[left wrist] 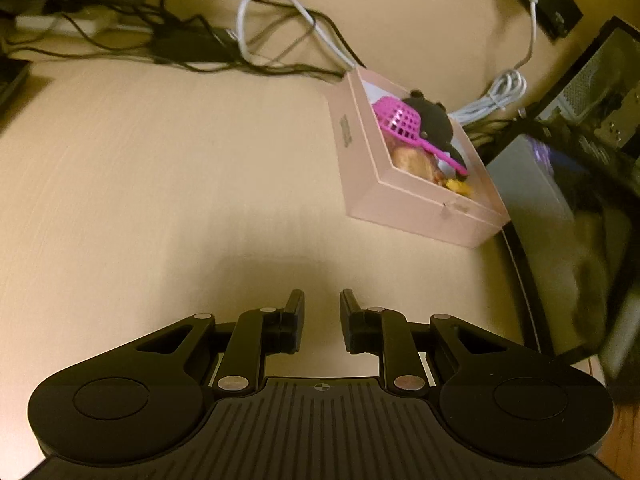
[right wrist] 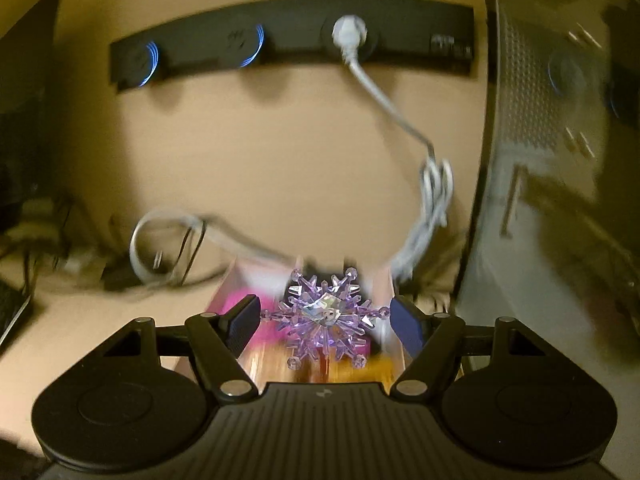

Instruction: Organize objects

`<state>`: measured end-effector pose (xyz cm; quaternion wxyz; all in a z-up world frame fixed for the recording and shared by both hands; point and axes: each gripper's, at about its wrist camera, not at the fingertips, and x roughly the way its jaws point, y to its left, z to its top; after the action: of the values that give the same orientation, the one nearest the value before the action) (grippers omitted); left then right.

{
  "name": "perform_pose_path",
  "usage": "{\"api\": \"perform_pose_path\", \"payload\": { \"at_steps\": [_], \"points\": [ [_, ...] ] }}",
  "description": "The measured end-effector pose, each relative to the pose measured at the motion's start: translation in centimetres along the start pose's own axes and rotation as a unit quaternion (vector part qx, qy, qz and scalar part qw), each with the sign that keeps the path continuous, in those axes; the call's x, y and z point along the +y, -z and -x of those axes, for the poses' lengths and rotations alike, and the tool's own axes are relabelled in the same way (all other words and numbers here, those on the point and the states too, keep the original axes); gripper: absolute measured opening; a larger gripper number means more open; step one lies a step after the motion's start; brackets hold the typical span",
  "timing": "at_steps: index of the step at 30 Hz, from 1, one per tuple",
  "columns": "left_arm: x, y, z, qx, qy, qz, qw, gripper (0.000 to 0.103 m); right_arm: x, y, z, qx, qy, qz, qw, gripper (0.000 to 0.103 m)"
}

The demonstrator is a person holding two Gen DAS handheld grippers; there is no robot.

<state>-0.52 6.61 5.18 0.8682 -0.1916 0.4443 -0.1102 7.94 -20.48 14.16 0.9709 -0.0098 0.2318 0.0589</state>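
right gripper [right wrist: 324,320] pinches a purple snowflake ornament [right wrist: 325,314] over the pink box [left wrist: 416,192]; left gripper [left wrist: 322,312] hangs closed, empty, above the tabletop [left wrist: 160,184].

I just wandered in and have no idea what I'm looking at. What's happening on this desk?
A person is tidying small items into a pink box on the desk. The right tool is gripping a purple crystal snowflake and holding it above the box. The box already contains a pink scoop, a dark plush toy and other bits. The left tool is empty, nearly closed, over bare desk beside the box.
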Motion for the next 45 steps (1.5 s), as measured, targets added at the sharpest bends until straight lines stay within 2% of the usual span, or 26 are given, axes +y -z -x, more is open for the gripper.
{"api": "perform_pose_path", "payload": {
  "at_steps": [2,3,6,10,13,18,23,25,29,33,35,39,42,45],
  "points": [
    [0.4,-0.1,0.7,-0.004,-0.005,0.002,1.0000,0.021,0.2,-0.6,-1.7,0.004,0.017,0.014,1.000,0.077],
    [0.7,-0.1,1.0,-0.006,-0.007,0.004,0.9999,0.021,0.4,-0.7,-2.9,0.023,0.021,0.025,0.999,0.087],
    [1.4,0.2,1.2,-0.002,-0.009,0.012,0.9999,0.021,0.1,0.8,-3.8,0.058,0.022,0.014,0.998,0.087],
    [1.3,0.4,0.0,0.012,-0.004,0.019,0.9997,0.021,0.2,4.5,-2.5,0.089,0.017,0.027,0.996,0.089],
    [0.5,0.0,-0.6,0.005,0.008,0.014,0.9999,0.021,0.2,7.3,-1.0,0.114,0.021,0.041,0.992,0.089],
    [-2.4,-3.9,-1.4,-0.031,0.043,-0.009,0.9985,0.021,0.0,9.7,0.7,0.127,0.040,0.066,0.989,0.089],
    [-6.5,-8.0,-3.8,-0.057,0.061,-0.058,0.9949,0.021,-0.7,10.1,0.8,0.128,0.061,0.064,0.988,0.089],
    [-8.3,-9.2,-5.3,-0.068,0.043,-0.079,0.9936,0.021,-0.9,10.2,0.5,0.130,0.065,0.063,0.987,0.089],
    [-10.3,-10.1,-9.1,-0.053,-0.043,-0.112,0.9914,0.019,-1.1,10.6,-0.3,0.125,0.070,0.069,0.987,0.089],
    [-10.0,-9.7,-10.2,-0.032,-0.053,-0.127,0.9899,0.015,-1.9,10.5,-1.5,0.123,0.086,0.057,0.987,0.088],
    [-10.0,-9.5,-9.8,-0.037,-0.067,-0.122,0.9895,0.015,-2.1,10.2,-2.0,0.124,0.088,0.048,0.987,0.089],
    [-9.5,-9.3,-7.6,-0.062,-0.044,-0.098,0.9923,0.019,-1.9,9.5,-2.4,0.118,0.080,0.045,0.989,0.089],
    [-9.3,-9.6,-7.0,-0.080,-0.061,-0.099,0.9900,0.022,-1.5,9.4,-2.6,0.118,0.079,0.049,0.989,0.089],
    [-9.1,-10.0,-8.3,-0.058,-0.066,-0.097,0.9914,0.022,-1.5,9.4,-2.8,0.124,0.084,0.049,0.988,0.089]
  ]
}}
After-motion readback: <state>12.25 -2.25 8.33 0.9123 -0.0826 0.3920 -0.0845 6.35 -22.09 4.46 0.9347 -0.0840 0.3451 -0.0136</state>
